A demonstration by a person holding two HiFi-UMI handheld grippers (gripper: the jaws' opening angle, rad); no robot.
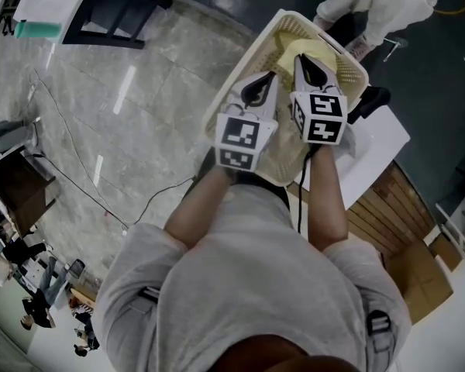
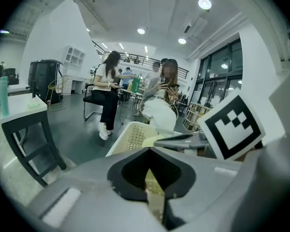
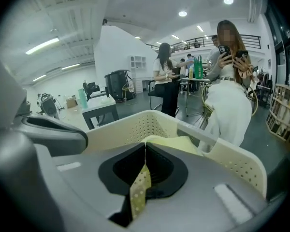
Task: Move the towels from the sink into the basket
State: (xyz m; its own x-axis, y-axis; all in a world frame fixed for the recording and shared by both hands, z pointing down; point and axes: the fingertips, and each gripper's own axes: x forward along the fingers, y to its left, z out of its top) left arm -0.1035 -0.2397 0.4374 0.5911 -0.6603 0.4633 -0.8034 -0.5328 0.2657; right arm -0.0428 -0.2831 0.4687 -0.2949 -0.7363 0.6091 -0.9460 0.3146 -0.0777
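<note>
A cream perforated basket (image 1: 240, 64) stands below both grippers, with a pale yellow towel (image 1: 310, 49) inside it. My left gripper (image 1: 260, 84) hangs over the basket's left half. It is shut, with a strip of the yellow towel (image 2: 154, 195) pinched between its jaws. My right gripper (image 1: 306, 64) is beside it over the middle of the basket. It is shut on a dotted yellow edge of the towel (image 3: 140, 187). The basket's wall (image 3: 241, 163) and the towel's folded top (image 3: 176, 144) show just ahead of the right jaws. No sink is in view.
The basket rests partly on a white board (image 1: 380, 146), with cardboard boxes (image 1: 418, 270) to the right. A person in white (image 1: 387, 2) sits just beyond the basket. A table with dark legs (image 1: 101, 6) stands far left, and a cable (image 1: 77, 169) runs across the floor.
</note>
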